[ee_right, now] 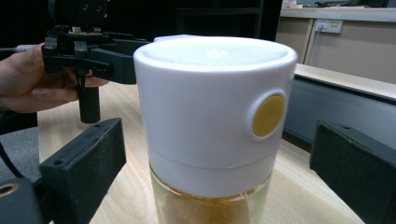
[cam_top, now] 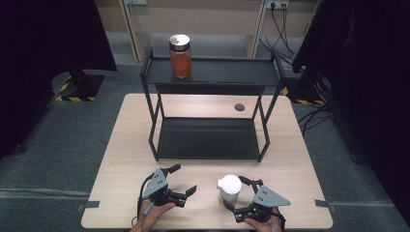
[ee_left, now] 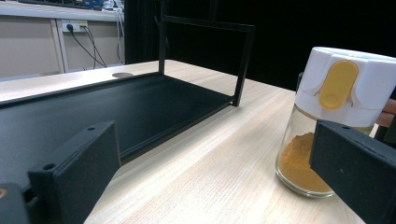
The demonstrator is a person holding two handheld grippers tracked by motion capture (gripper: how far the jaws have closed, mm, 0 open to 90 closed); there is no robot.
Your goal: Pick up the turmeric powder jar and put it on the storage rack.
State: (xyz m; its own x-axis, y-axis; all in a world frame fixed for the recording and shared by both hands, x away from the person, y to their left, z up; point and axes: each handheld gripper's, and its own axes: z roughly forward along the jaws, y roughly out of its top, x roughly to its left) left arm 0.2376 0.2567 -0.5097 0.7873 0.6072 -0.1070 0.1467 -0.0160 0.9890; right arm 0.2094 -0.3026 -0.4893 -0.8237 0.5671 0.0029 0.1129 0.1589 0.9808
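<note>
The spice jar [ee_right: 210, 126] is running off the bottom edge in the right gripper view — its base hidden — while a jaw is covering its lower corner in the left gripper view.

Each hand-held unit, left gripper [cam_top: 183, 179] and right gripper [cam_top: 240, 193], has a black body topped by a grey three-cornered plate. Fingers [ee_right: 84, 161] are matte black rectangular blocks with small screw holes. A black cable trails rearward.

A glass spice jar [cam_top: 230, 189] with white cap and yellow tab stands upright on the table's near edge, holding orange powder.
</note>
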